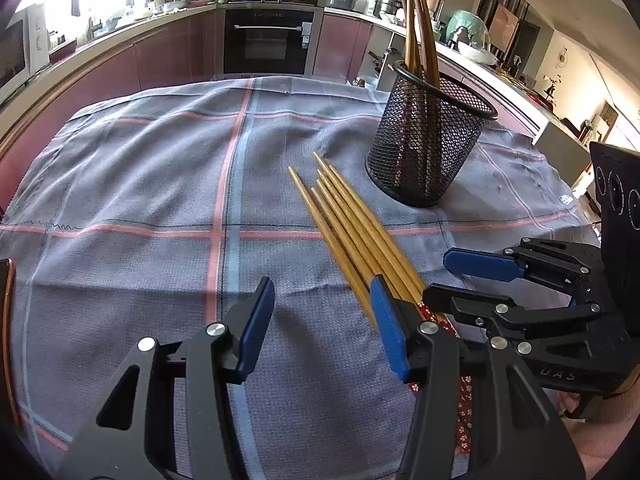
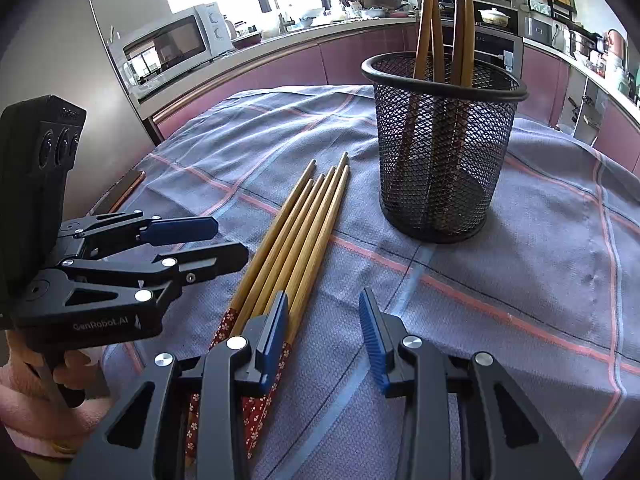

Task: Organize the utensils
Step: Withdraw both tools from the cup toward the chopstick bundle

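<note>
Several bamboo chopsticks (image 1: 352,232) (image 2: 296,240) with red floral ends lie side by side on the cloth, tips pointing away. Behind them to the right stands a black mesh holder (image 1: 428,140) (image 2: 440,152) with brown wooden utensils (image 1: 420,32) (image 2: 428,20) upright in it. My left gripper (image 1: 322,328) (image 2: 228,242) is open just left of the bundle, with only cloth between its pads. My right gripper (image 2: 324,338) (image 1: 460,284) is open over the near ends. Its left finger covers part of the bundle, and the gap between its pads shows bare cloth.
A grey-blue checked tablecloth (image 1: 160,200) (image 2: 540,260) with pink stripes covers the table. A hand in a pink sleeve (image 2: 72,364) holds the left gripper's handle. Kitchen counters, a microwave (image 2: 176,44) and an oven (image 1: 268,40) stand beyond the far edge.
</note>
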A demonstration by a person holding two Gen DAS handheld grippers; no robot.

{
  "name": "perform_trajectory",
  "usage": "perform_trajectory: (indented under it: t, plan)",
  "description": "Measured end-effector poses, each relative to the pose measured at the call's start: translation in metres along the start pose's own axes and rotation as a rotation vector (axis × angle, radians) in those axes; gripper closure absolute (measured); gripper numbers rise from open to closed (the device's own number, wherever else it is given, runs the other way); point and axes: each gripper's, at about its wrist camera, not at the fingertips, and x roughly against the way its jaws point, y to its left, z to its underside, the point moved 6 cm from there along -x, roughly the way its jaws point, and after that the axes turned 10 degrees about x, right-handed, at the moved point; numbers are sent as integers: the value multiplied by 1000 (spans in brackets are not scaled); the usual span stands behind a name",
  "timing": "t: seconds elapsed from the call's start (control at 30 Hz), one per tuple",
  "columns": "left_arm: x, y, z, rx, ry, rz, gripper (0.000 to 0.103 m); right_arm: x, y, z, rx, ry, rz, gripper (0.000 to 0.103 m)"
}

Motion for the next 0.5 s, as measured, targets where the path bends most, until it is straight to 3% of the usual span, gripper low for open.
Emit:
perform_trajectory:
  t: [0.5]
  plan:
    - [-9,-9,4,-36,17,-5,50,0,-4,1,4,5,23,68]
